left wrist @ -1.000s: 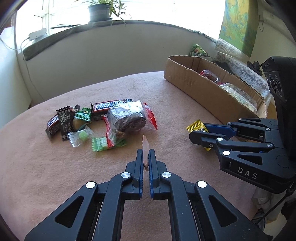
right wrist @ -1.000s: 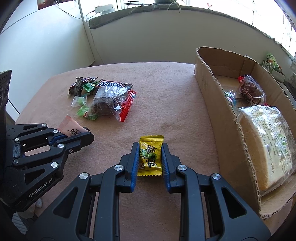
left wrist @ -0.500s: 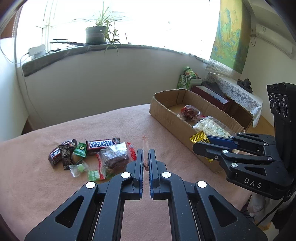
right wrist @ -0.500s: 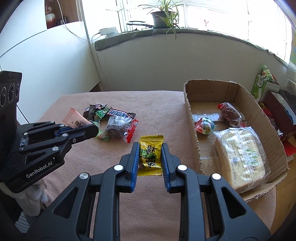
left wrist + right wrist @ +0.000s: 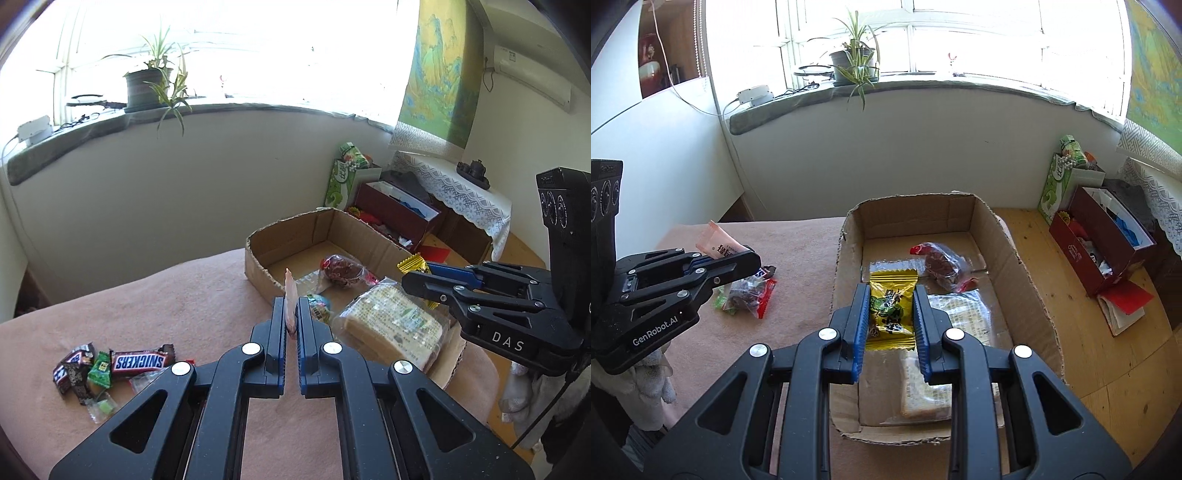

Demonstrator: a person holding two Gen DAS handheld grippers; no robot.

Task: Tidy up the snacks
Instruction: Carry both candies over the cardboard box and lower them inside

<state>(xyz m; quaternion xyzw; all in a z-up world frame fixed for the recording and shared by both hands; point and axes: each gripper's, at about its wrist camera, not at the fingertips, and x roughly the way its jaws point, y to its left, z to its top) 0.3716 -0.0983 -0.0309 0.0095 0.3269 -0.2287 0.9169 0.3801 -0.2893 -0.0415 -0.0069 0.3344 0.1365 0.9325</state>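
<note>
My left gripper (image 5: 291,308) is shut on a thin pink snack packet (image 5: 290,295), held edge-on above the table near the cardboard box (image 5: 258,254). It also shows in the right wrist view (image 5: 753,258) with the pink packet (image 5: 718,243). My right gripper (image 5: 890,306) is shut on a yellow snack packet (image 5: 891,310) and holds it above the box's (image 5: 1015,258) inside. The box holds a wrapped bread loaf (image 5: 391,325), a red-wrapped brown cake (image 5: 942,264) and a small round candy (image 5: 319,304).
On the pink tablecloth (image 5: 166,302) lies a pile of snacks at the left: a Snickers bar (image 5: 138,362), dark and green candies (image 5: 85,373), and a red-wrapped cake (image 5: 750,293). Boxes and bags stand on the wooden floor (image 5: 1108,369) to the right.
Both grippers have risen and moved right toward the box with their packets. The right gripper now hangs over the box's inside; the snack pile has dropped to the lower left.
</note>
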